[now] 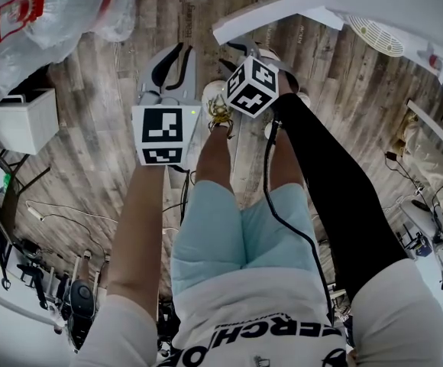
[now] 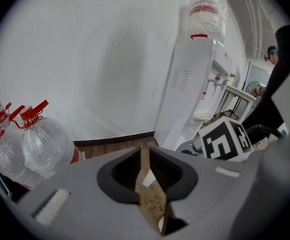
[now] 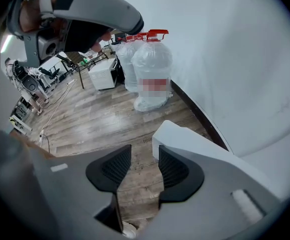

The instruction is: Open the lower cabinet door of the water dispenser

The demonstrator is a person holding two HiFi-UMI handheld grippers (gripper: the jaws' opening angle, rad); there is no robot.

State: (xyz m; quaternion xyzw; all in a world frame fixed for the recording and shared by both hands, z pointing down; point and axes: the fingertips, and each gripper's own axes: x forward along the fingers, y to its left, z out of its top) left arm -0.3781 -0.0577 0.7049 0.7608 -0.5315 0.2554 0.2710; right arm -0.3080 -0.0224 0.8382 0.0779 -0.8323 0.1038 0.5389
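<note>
The white water dispenser (image 2: 187,94) leans across the left gripper view with a clear bottle (image 2: 207,9) on top. From the head view a white slab of it (image 1: 282,10) lies at the top edge. My right gripper (image 3: 145,156) is open over the wood floor, with the corner of a white panel (image 3: 185,144) just beyond its right jaw and nothing between the pads. Its marker cube (image 2: 225,140) sits by the dispenser's lower part. My left gripper (image 2: 146,159) hangs over the floor to the left, jaws nearly together with only a thin slit, holding nothing. I cannot make out the lower door.
Clear water jugs with red caps (image 3: 152,64) stand along the white wall, also seen as jugs (image 2: 45,144) from the left gripper. A white box (image 1: 27,117), plastic bags (image 1: 61,6), a fan (image 1: 378,37) and floor cables (image 1: 53,220) surround the person's legs.
</note>
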